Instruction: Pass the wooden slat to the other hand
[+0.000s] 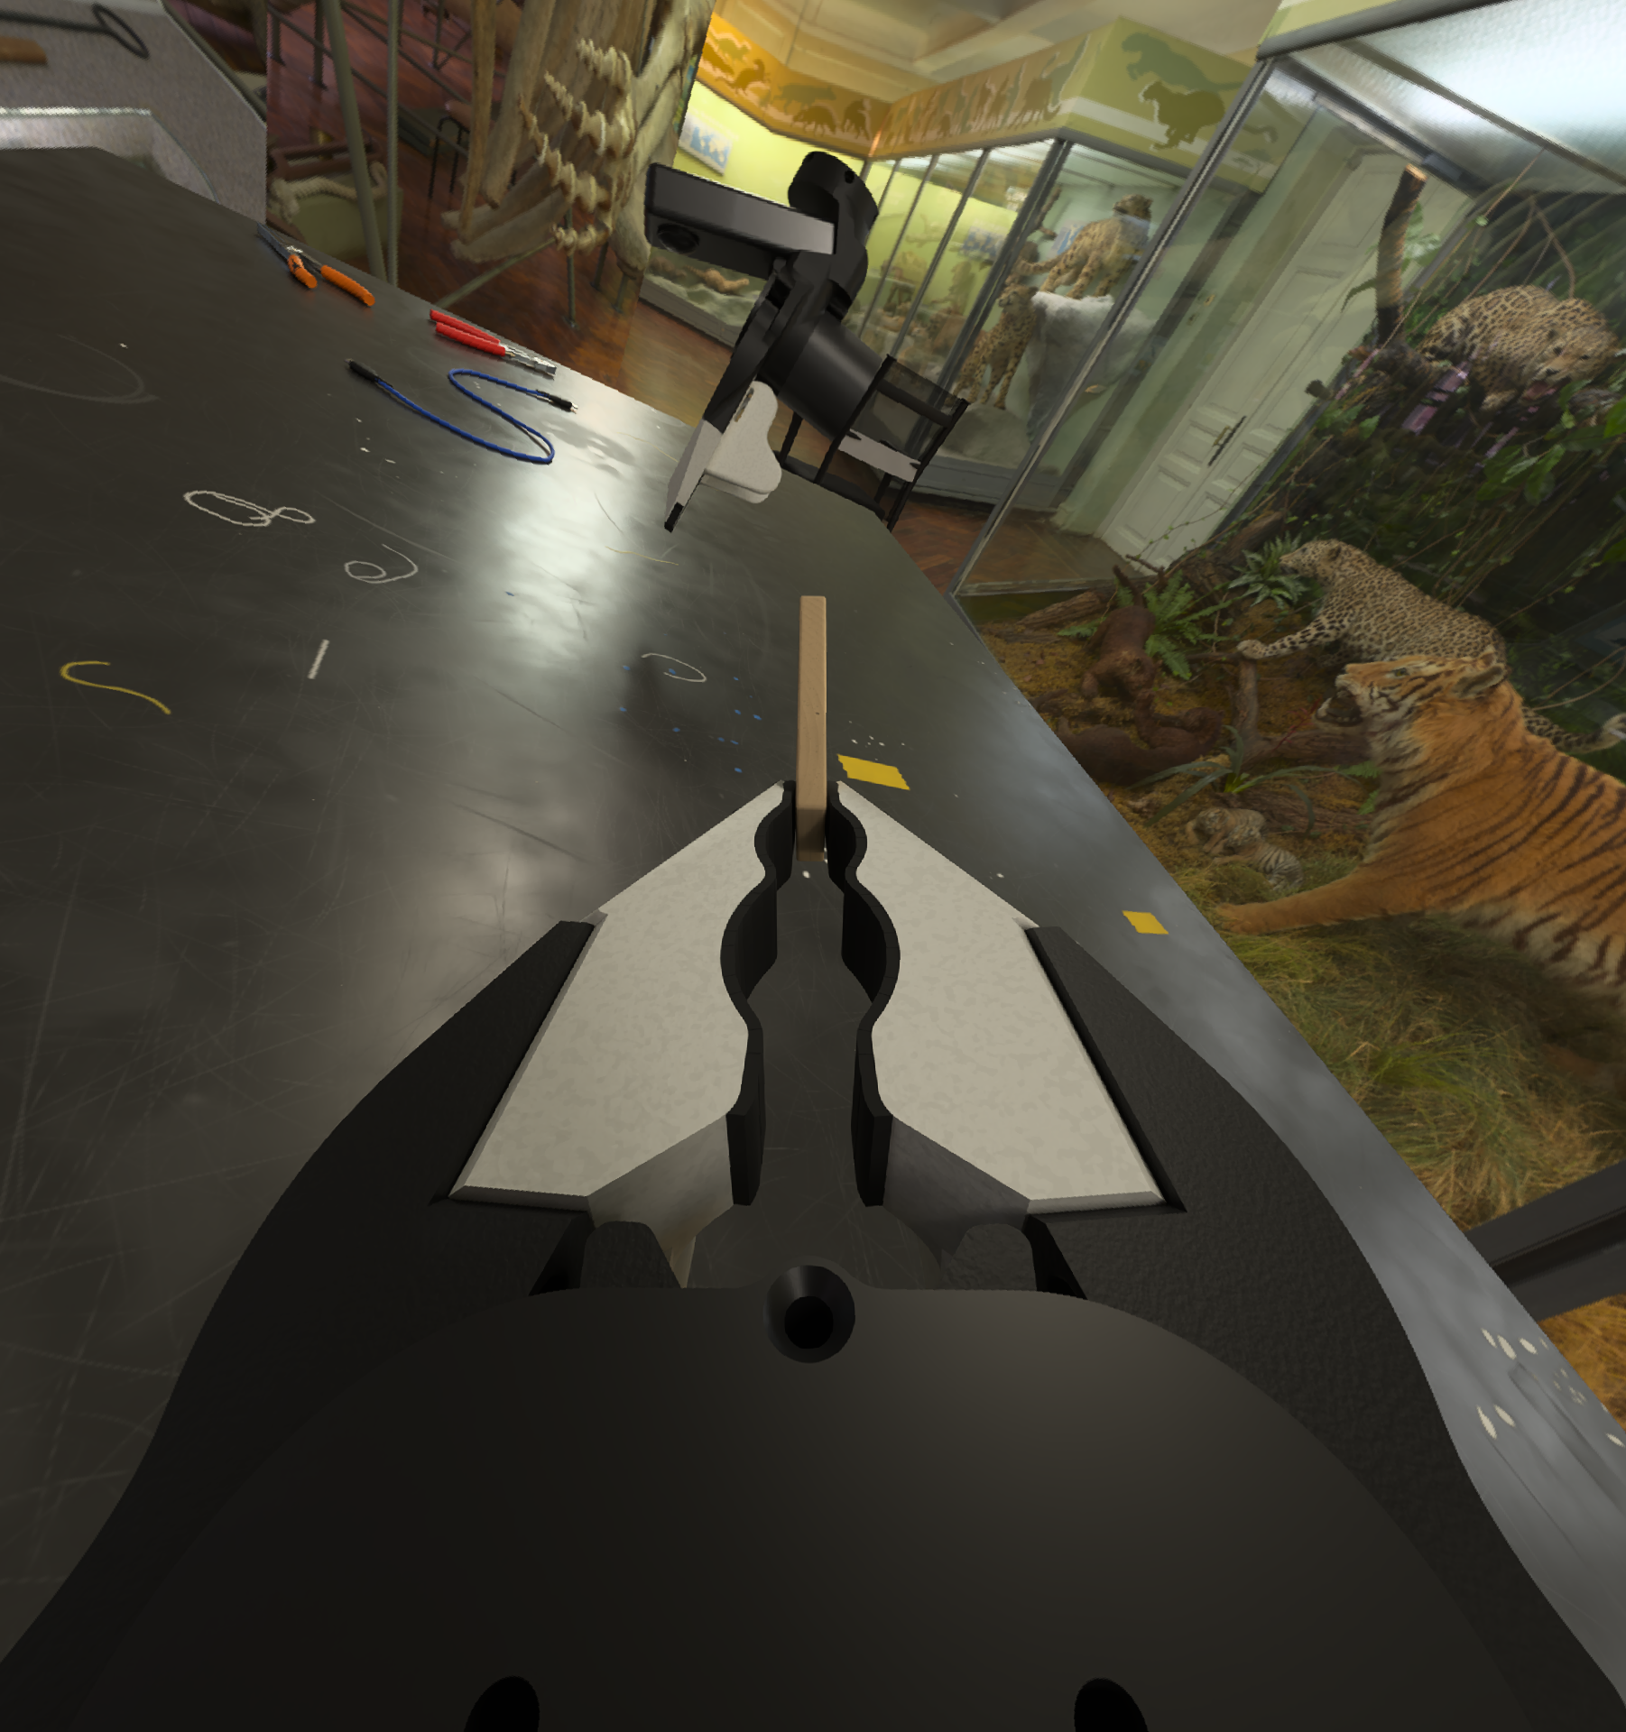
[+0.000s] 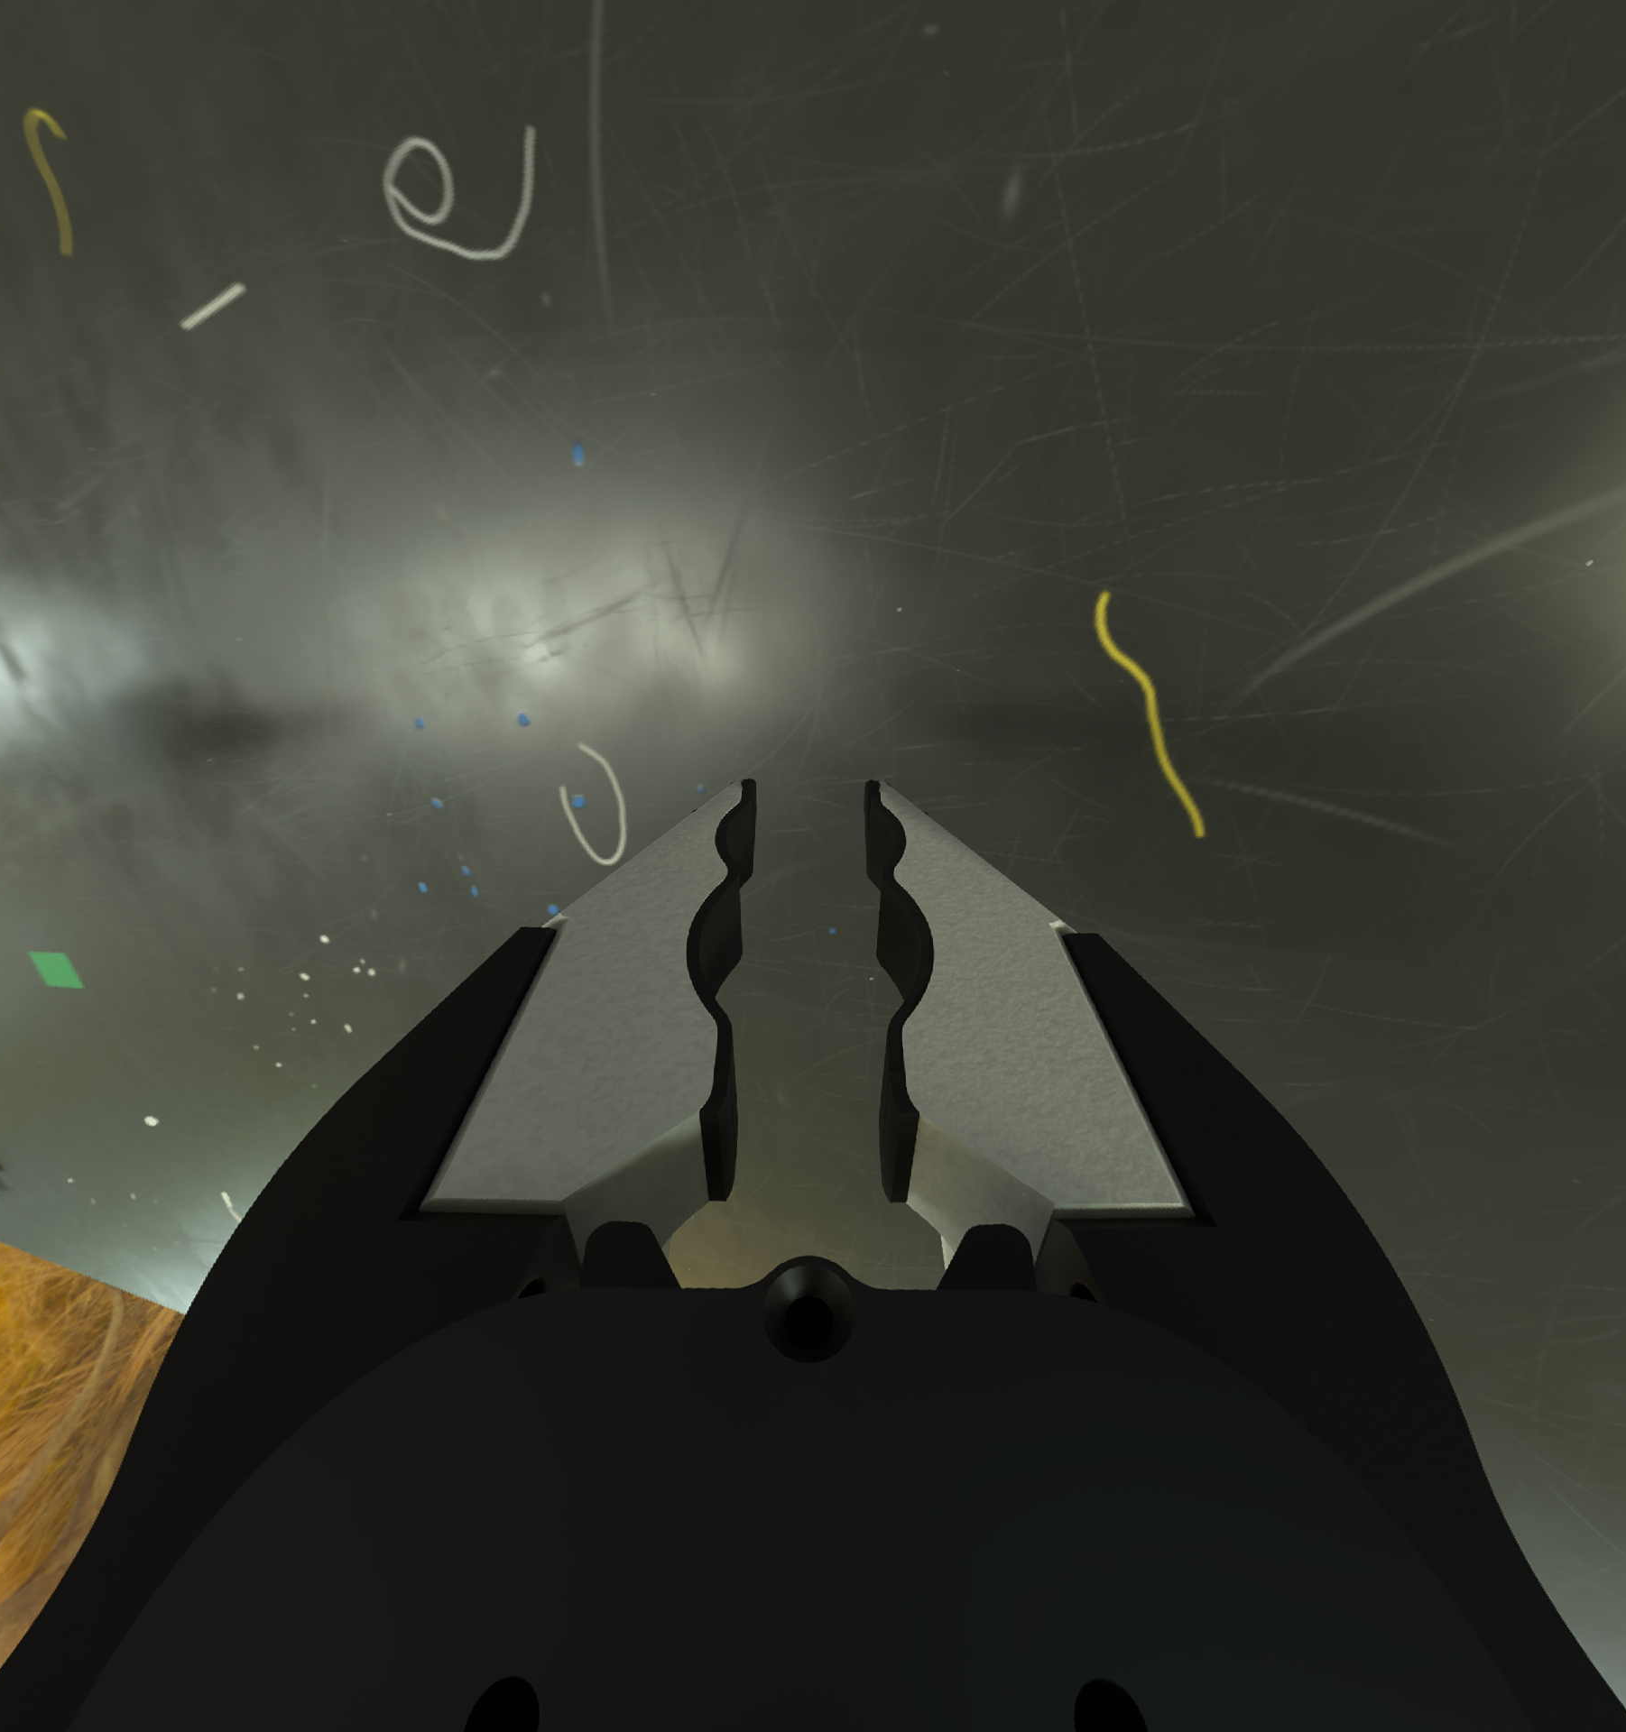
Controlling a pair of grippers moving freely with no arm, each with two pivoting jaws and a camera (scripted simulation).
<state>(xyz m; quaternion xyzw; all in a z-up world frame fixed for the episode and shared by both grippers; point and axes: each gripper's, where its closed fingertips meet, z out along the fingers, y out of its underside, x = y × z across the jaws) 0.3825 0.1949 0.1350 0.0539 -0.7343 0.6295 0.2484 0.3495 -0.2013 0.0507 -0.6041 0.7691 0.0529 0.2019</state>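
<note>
Left gripper (image 1: 810,811) pinches the wooden slat (image 1: 811,712) by its near end, above the black table (image 1: 228,843). Right gripper (image 2: 809,787) empty, jaws apart, well off. Risk: slat pivots in that tip-only pinch when the right gripper closes.

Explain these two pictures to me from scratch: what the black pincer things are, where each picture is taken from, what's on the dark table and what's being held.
Each picture comes from a camera riding on one pair of tongs, looking forward along its two fingers.

In the left wrist view, the left tongs are shut on a slat, a thin strip of pale wood that sticks out ahead of the tips. Farther off, the right tongs hang above the table, tips pointing down.

In the right wrist view, the right tongs are open and hold nothing; they look down at the scratched tabletop.

On the table lie a blue cable, red pliers, orange pliers and bits of tape.
</note>
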